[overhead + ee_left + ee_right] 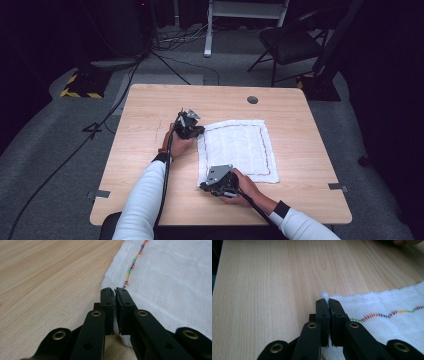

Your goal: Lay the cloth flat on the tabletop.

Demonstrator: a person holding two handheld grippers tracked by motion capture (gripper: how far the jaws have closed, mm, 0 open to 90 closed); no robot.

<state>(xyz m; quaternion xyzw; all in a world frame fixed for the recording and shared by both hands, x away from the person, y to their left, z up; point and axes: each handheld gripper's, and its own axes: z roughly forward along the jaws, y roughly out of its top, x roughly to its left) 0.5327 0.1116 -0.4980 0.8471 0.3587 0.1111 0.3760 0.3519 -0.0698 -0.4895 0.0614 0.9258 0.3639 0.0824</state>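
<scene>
The left tongs are matte black, built of flat bars pinned with brass-ringed rivets, and their two ribbed pads are pressed together on the left edge of the white cloth, with the hem pinched in the narrow slit between them. The right tongs are of the same black make and are likewise clamped on that cloth, here at a corner: a small tuft of white fabric pokes up above the tips.

The cloth is a thin, open-weave gauze with a visible grid of threads and faint wrinkles. A line of multicoloured stitching runs just inside its border, red, orange, yellow, green and blue in short crossing strokes; it lies straight near the left tongs and wavy near the right tongs.

From the high view the cloth is a rough square spread flat near the middle of the counter, with the left tongs at its near-left upper corner and the right tongs at its lower left corner. White sleeves with dark cuffs lead back from both hands.

The counter is pale wood-grain laminate, smooth, with rounded corners and a small round dark grommet near its far edge. Beyond it is grey carpet, with a black folding chair and cables.
</scene>
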